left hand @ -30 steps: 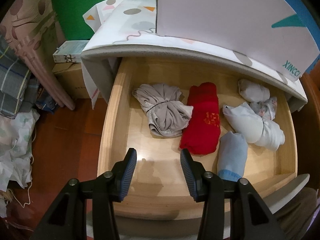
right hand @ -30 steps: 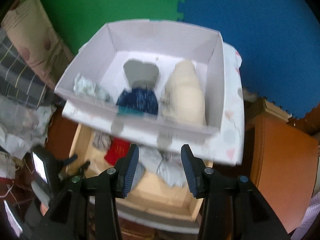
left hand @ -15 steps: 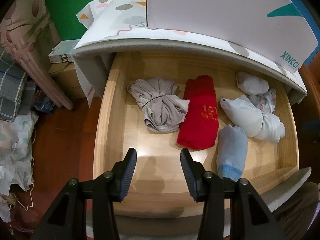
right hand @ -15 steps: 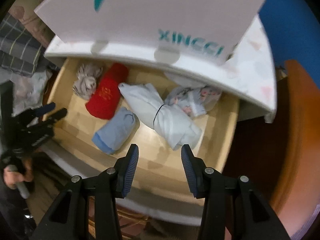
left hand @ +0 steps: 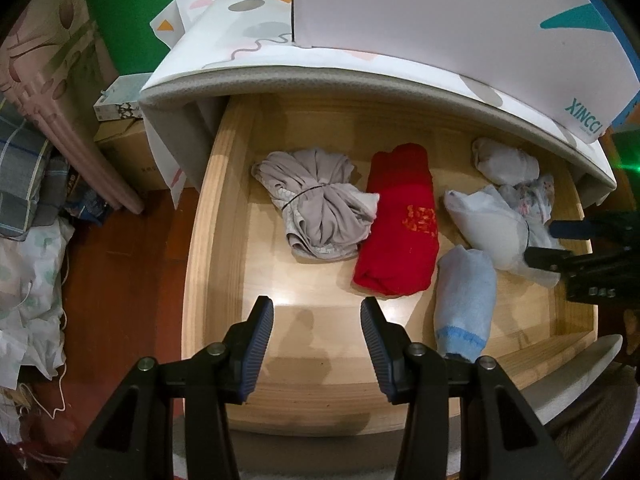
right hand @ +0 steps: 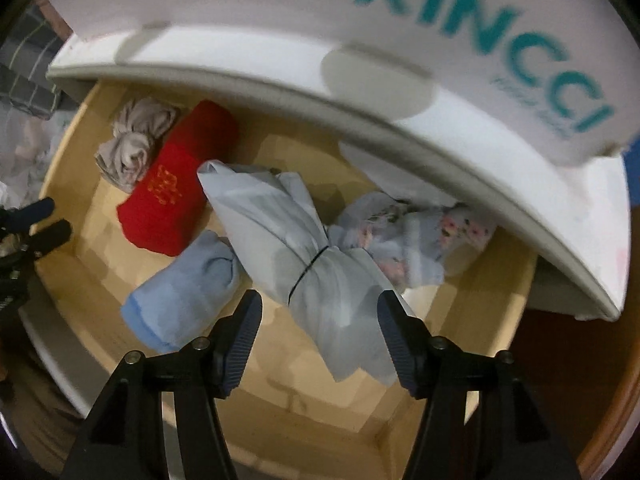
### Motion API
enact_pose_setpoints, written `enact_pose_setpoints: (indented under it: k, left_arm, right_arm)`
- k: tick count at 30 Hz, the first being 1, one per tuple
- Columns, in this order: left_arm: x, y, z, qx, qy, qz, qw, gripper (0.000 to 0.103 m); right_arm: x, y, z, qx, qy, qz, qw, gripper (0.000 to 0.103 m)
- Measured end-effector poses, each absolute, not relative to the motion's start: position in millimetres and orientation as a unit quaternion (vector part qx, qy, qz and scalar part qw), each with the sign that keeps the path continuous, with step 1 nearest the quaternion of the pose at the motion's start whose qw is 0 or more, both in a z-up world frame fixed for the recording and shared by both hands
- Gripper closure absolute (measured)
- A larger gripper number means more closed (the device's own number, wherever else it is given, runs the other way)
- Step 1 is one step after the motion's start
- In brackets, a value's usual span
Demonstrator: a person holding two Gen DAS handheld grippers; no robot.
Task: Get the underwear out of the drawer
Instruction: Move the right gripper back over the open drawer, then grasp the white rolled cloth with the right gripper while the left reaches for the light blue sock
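Observation:
The open wooden drawer (left hand: 224, 208) holds several rolled underwear bundles: a grey one (left hand: 320, 208), a red one (left hand: 400, 220), a light blue one (left hand: 464, 292), a pale bundle tied with a band (left hand: 488, 228) and a floral one (left hand: 532, 196). My left gripper (left hand: 316, 332) is open and empty above the drawer's front. My right gripper (right hand: 320, 332) is open, its fingers on either side of the lower end of the pale tied bundle (right hand: 304, 240), low in the drawer. It also shows at the right edge of the left wrist view (left hand: 540, 244).
A white XINCCI box (left hand: 440, 12) sits on the patterned cabinet top (left hand: 248, 36) above the drawer. Clothes (left hand: 28, 240) and a cardboard box (left hand: 132, 148) lie on the red floor at left. A wooden cabinet (right hand: 580, 400) stands at right.
My right gripper has dropped from above the white box down into the drawer and closed in on the pale tied bundle. My left gripper has held nearly still.

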State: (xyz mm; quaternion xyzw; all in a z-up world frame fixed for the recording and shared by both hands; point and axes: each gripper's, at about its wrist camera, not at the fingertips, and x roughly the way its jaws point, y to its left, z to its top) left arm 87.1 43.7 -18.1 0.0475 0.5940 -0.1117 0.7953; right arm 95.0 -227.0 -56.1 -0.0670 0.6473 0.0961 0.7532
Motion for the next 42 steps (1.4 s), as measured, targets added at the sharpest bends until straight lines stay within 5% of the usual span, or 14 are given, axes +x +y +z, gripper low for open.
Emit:
enact_pose_setpoints:
  k: [11, 20, 42]
  left_arm:
    - [88.3, 44.1, -19.9, 0.048, 0.598, -0.110, 0.793, 0.057]
    - [85.7, 40.0, -19.2, 0.062, 0.594, -0.112, 0.794, 0.057]
    - [71.4, -15.9, -36.0, 0.089, 0.637, -0.178, 0.745, 0.057]
  right_arm:
    - [105.6, -206.3, -91.1, -0.088, 0.672, 0.109, 0.727, 0.039]
    - [102.8, -219.7, -98.9, -0.039, 0.706, 0.080, 0.703, 0.052]
    - [65.1, -268.6, -98.5, 0.039, 0.730, -0.019, 0.682, 0.059]
